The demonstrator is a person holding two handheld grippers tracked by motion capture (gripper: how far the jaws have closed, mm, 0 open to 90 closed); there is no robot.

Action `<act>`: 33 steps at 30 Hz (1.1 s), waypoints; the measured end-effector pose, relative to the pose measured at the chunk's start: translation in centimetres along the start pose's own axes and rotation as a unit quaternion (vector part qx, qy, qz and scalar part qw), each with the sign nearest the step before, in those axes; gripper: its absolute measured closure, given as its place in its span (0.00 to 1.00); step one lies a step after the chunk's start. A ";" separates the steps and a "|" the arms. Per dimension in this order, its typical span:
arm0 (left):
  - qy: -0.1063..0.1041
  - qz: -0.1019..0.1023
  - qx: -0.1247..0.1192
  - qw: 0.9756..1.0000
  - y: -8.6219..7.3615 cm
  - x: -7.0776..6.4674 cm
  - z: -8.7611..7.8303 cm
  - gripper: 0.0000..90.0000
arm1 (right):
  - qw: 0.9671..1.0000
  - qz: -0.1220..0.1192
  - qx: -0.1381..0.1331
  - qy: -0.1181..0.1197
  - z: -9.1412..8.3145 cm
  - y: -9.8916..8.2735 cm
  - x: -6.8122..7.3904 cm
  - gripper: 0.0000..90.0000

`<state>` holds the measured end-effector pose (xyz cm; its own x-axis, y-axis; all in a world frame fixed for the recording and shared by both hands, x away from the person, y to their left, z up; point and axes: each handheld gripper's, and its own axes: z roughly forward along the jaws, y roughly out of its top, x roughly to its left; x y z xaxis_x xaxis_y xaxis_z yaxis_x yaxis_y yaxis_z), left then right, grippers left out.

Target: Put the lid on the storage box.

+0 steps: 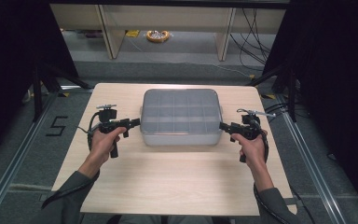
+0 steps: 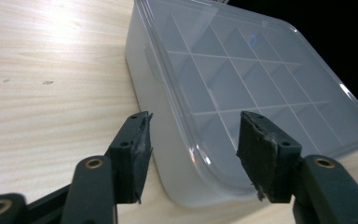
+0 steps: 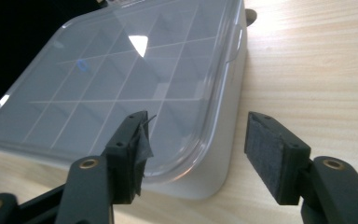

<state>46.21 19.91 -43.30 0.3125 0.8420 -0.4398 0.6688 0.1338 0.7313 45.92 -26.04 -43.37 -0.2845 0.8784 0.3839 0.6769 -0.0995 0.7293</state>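
Now both the left gripper point(image 1: 134, 123) and right gripper point(image 1: 223, 126) stand open beside the lidded compartment box point(image 1: 181, 116) mid-table point(image 1: 168, 186); better to approach its short ends evenly before closing.

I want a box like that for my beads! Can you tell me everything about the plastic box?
The plastic box is a cloudy, see-through rectangle with rounded corners. Its clear lid is on, and thin dividers inside form a grid of compartments that look empty. It sits flat in the middle of the wooden table. Nothing else touches it.
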 end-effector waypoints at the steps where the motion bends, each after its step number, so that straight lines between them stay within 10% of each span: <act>1: 0.001 0.005 -0.002 1.000 -0.2 0.1 -0.4 0.47 | 1.000 0.014 0.001 0.005 -0.2 -0.2 0.3 0.45; 33: -0.060 0.078 0.047 0.994 -7.5 -2.9 -2.9 0.33 | 0.995 -0.081 0.024 0.048 -2.4 -4.6 3.3 0.31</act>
<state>38.35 17.98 -46.03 0.4914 0.7793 -0.3887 0.6640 -0.0464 0.7463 40.20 -23.83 -44.14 -0.4545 0.8320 0.3181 0.6483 0.0640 0.7587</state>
